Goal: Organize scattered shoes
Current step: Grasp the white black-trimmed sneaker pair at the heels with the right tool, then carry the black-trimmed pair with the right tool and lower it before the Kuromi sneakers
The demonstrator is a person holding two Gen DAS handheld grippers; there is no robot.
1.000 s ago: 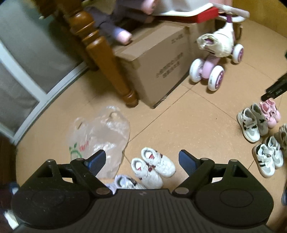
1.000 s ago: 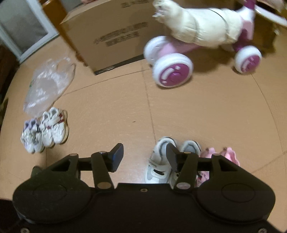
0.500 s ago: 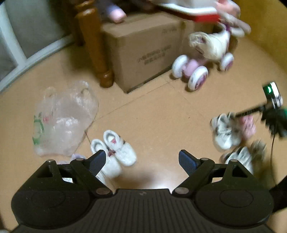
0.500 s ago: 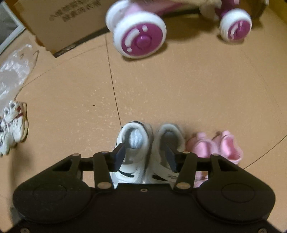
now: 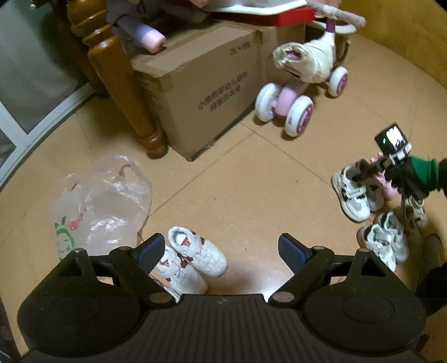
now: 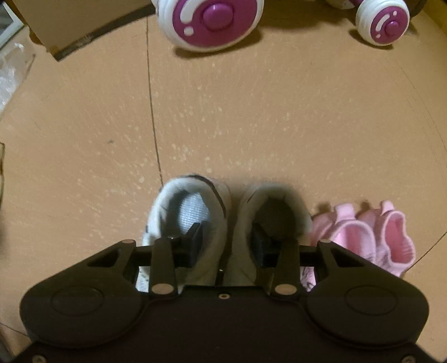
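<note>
In the right wrist view my right gripper (image 6: 226, 241) points down into a pair of white and grey sneakers (image 6: 192, 212). One finger is in each shoe's opening, and the jaws are closing with the two inner walls pressed between the pads. The left wrist view shows the same gripper (image 5: 361, 170) at that pair (image 5: 349, 192), with a green sleeve (image 5: 424, 173) behind it. My left gripper (image 5: 220, 251) is open just above a pair of white and red sneakers (image 5: 195, 251) and touches nothing. Pink shoes (image 6: 371, 234) stand right of the gripped pair.
Another white and grey pair (image 5: 385, 243) stands at the lower right. A crumpled plastic bag (image 5: 100, 206) lies left of the white and red pair. Behind are a cardboard box (image 5: 201, 92), a wooden leg (image 5: 123, 89) and a pink ride-on toy (image 5: 301, 92), whose wheels (image 6: 212, 19) are near.
My right gripper has dropped onto the white and grey pair, its fingers have gone into the openings and the jaws have narrowed. My left gripper has sunk a little towards the white and red pair.
</note>
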